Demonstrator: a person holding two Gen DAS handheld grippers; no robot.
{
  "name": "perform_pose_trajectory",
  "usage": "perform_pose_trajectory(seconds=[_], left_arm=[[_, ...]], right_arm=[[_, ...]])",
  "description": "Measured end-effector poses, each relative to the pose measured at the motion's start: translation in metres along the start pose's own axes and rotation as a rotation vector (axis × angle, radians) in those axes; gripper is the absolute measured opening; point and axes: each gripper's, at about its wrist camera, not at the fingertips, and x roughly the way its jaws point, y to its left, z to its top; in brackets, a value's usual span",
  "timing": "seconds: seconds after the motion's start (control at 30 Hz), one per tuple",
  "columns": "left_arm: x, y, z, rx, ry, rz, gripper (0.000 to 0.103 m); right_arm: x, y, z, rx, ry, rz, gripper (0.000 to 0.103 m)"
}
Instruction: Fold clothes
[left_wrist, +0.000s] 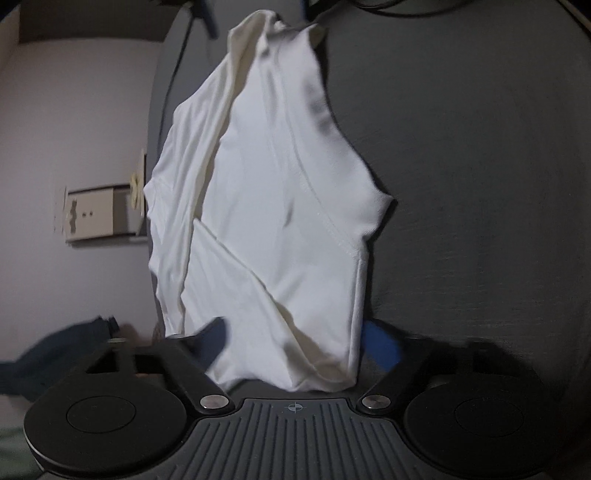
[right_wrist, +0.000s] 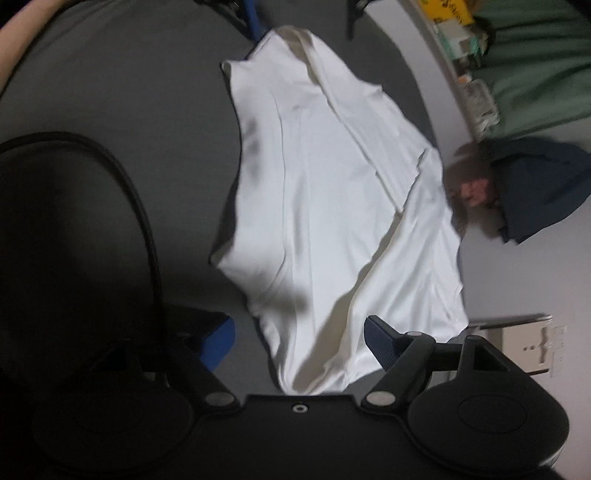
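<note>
A white garment (left_wrist: 273, 206) lies stretched lengthwise on the dark grey table (left_wrist: 461, 166), loosely folded with creases along it. My left gripper (left_wrist: 297, 341) is open at the garment's near end, its blue pads (left_wrist: 382, 345) on either side of the cloth. In the right wrist view the same garment (right_wrist: 325, 206) runs away from my right gripper (right_wrist: 301, 343), which is also open with the cloth end between its fingers. Each view shows the other gripper's blue fingers (right_wrist: 255, 22) spread at the garment's far end.
The table's curved edge (right_wrist: 439, 122) runs beside the garment, with pale floor beyond. Off the table are dark blue cloth (right_wrist: 539, 192) with a blurred skin-coloured patch beside it, a green sheet (right_wrist: 535, 74) and a pale box (left_wrist: 99, 210). A black rounded object (right_wrist: 74, 240) stands by the right gripper.
</note>
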Motion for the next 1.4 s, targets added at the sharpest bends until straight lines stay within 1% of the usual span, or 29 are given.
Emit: perform_pose_trajectory(seconds=[0.03, 0.1, 0.2, 0.23, 0.3, 0.33, 0.43, 0.5, 0.57, 0.67, 0.7, 0.73, 0.8, 0.83, 0.9, 0.97, 1.03, 1.07, 1.1, 1.2, 1.27, 1.3, 1.33, 1.4], left_arm=[[0.000, -0.001, 0.001, 0.013, -0.006, 0.000, 0.064], [0.002, -0.003, 0.003, 0.023, -0.015, 0.008, 0.064], [0.004, -0.005, 0.007, 0.055, -0.030, 0.016, 0.064], [0.003, -0.007, 0.008, 0.067, -0.038, 0.018, 0.059], [0.004, -0.010, 0.009, 0.087, -0.039, 0.018, 0.057], [0.004, -0.012, 0.009, 0.097, -0.039, 0.018, 0.057], [0.000, -0.008, 0.014, 0.060, -0.070, -0.008, 0.057], [-0.003, -0.006, 0.017, 0.036, -0.090, -0.025, 0.057], [0.001, -0.006, 0.015, 0.042, -0.079, -0.020, 0.057], [0.006, -0.006, 0.013, 0.056, -0.067, -0.008, 0.057], [0.008, -0.007, 0.012, 0.062, -0.051, -0.003, 0.049], [0.011, -0.008, 0.010, 0.068, -0.034, 0.002, 0.044], [0.016, -0.009, 0.007, 0.078, -0.004, 0.015, 0.041], [0.018, -0.010, 0.005, 0.083, 0.010, 0.022, 0.038], [0.019, -0.006, 0.006, 0.054, 0.008, 0.006, 0.037], [0.021, -0.002, 0.006, 0.026, 0.010, 0.003, 0.037], [0.024, 0.006, 0.006, -0.029, 0.019, 0.009, 0.037], [0.025, 0.010, 0.006, -0.063, 0.020, 0.010, 0.037], [0.026, 0.015, 0.006, -0.096, 0.022, 0.012, 0.037], [0.028, 0.024, 0.003, -0.162, 0.032, 0.017, 0.037], [0.029, 0.023, 0.001, -0.163, 0.041, 0.001, 0.037], [0.029, 0.018, 0.000, -0.140, 0.044, -0.005, 0.037], [0.029, 0.014, 0.000, -0.116, 0.046, -0.010, 0.037], [0.031, 0.003, -0.001, -0.044, 0.061, 0.007, 0.037]], right_arm=[[0.000, 0.002, 0.001, -0.005, -0.014, -0.015, 0.076], [0.003, 0.006, 0.004, -0.023, -0.034, -0.038, 0.076], [0.005, 0.005, 0.002, -0.043, -0.050, -0.062, 0.079], [0.004, 0.003, 0.001, -0.044, -0.045, -0.059, 0.079], [0.004, -0.001, -0.002, -0.053, -0.027, -0.052, 0.079], [0.005, -0.003, -0.004, -0.066, -0.002, -0.047, 0.079], [0.007, -0.008, -0.007, -0.071, 0.023, -0.034, 0.079], [0.009, -0.007, -0.004, -0.072, 0.008, -0.048, 0.079], [0.012, -0.005, 0.001, -0.065, -0.018, -0.070, 0.079], [0.017, -0.006, 0.007, -0.019, -0.054, -0.107, 0.079], [0.018, -0.006, 0.009, -0.012, -0.057, -0.115, 0.079], [0.019, -0.007, 0.009, -0.010, -0.051, -0.121, 0.079], [0.020, -0.008, 0.007, -0.017, -0.018, -0.129, 0.079], [0.021, -0.008, 0.006, -0.032, 0.012, -0.134, 0.079], [0.021, -0.010, 0.004, -0.058, 0.068, -0.121, 0.079], [0.018, -0.013, 0.004, -0.053, 0.092, -0.078, 0.077], [0.013, -0.018, 0.008, 0.014, 0.059, -0.035, 0.077], [0.013, -0.018, 0.009, 0.053, 0.038, -0.027, 0.077], [0.013, -0.017, 0.011, 0.071, 0.027, -0.031, 0.077], [0.020, -0.014, 0.012, 0.047, 0.028, -0.091, 0.081], [0.024, -0.012, 0.014, 0.032, 0.028, -0.130, 0.082], [0.026, -0.012, 0.013, 0.018, 0.042, -0.138, 0.082], [0.028, -0.015, 0.010, -0.005, 0.073, -0.128, 0.082], [0.028, -0.020, 0.004, -0.058, 0.124, -0.091, 0.082]])
